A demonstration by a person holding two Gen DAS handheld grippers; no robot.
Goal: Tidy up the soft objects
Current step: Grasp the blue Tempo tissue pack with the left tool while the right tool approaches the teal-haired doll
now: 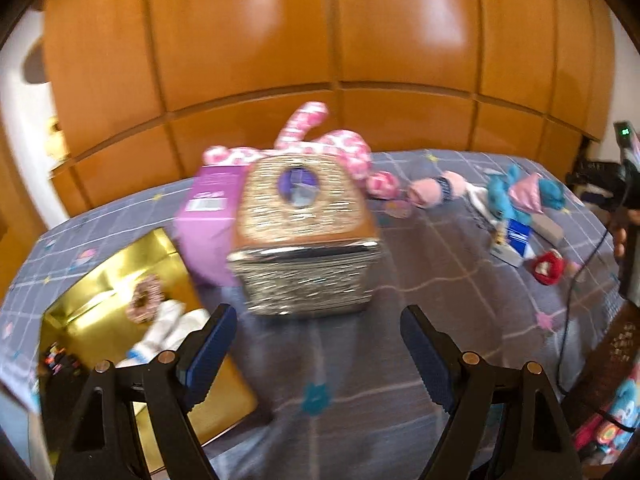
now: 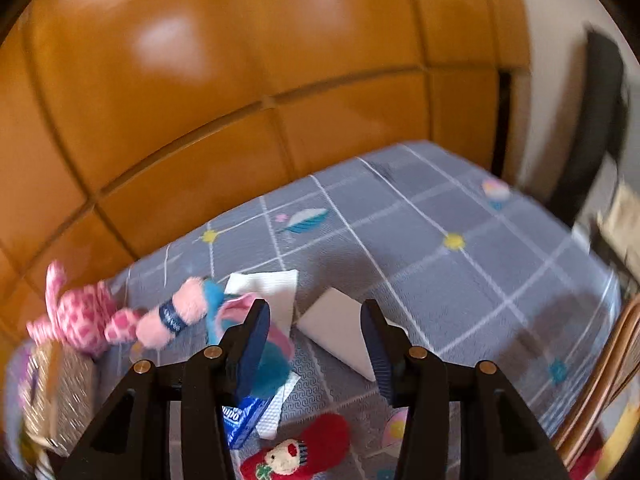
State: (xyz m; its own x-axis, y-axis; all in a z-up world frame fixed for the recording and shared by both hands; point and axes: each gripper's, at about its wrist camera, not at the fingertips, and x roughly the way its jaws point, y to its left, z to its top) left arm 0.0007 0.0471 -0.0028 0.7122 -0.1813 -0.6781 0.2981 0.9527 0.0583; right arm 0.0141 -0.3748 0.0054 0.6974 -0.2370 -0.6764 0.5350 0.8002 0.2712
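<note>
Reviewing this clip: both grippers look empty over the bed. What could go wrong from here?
1. The red plush doll lies right beside a blue snack packet and white tissue, so the open right gripper may catch those too.
2. Both views are blurred, so aiming is hard.
3. The open left gripper may bump the glittery tissue box.

bedspread (image 2: 440, 216): grey, white grid
plush rabbit (image 1: 332, 148): pink, white spots
basket (image 1: 304, 240): glittery silver-gold
tray (image 1: 120, 276): shiny gold
small plush (image 2: 316, 448): red
</note>
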